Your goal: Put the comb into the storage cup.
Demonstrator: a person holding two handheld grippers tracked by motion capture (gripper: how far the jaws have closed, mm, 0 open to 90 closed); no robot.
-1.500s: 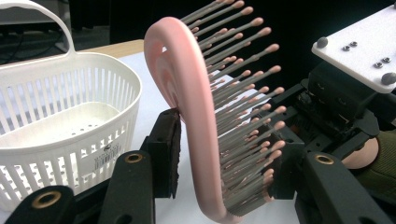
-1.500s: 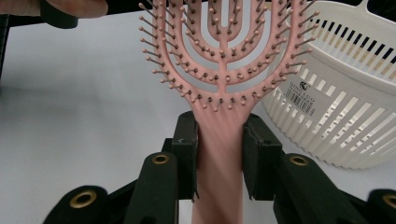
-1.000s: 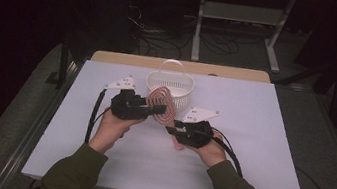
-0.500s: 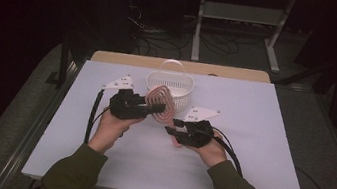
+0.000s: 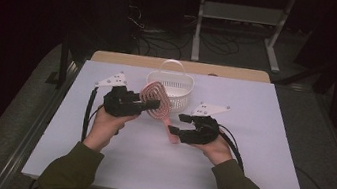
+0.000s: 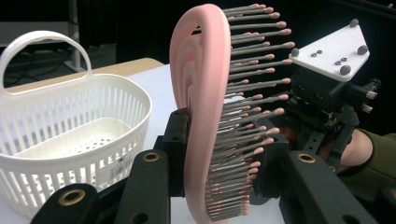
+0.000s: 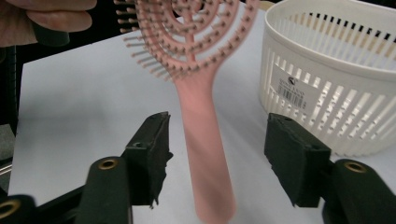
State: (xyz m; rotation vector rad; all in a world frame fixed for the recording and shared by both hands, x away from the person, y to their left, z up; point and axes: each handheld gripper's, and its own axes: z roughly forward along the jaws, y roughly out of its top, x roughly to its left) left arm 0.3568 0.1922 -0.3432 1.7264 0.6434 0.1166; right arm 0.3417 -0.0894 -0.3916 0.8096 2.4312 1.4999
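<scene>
From the high view, a white table [image 5: 155, 168] lies in a dark room, with a strip of tan wood along its far edge and grey floor to both sides; behind it stand a pale metal frame [image 5: 239, 29] and loose cables on the floor. A white slatted basket [image 5: 170, 87] with an arched handle sits near the table's far edge. Just in front of the basket, a pink hairbrush [image 5: 156, 104] hangs above the tabletop between two hands: the left gripper [image 5: 147, 105] clamps the brush's head, and the right gripper [image 5: 177, 124] sits at the handle's end, a little farther from the basket. In the left gripper view, the hairbrush [image 6: 205, 116] stands upright and edge-on — its back against one pad, its bristle tips toward the other — with the jaws closed on it; the basket [image 6: 70, 135] stands beside it on the table, and the right gripper [image 6: 327, 107] shows beyond the bristles. In the right gripper view, the jaws have just been opening and stand apart on either side of the brush's handle [image 7: 205, 144], neither pad pressing it — the basket [image 7: 336, 79] rests close beside, a small label on its wall, with the white tabletop [image 7: 79, 107] under all.
</scene>
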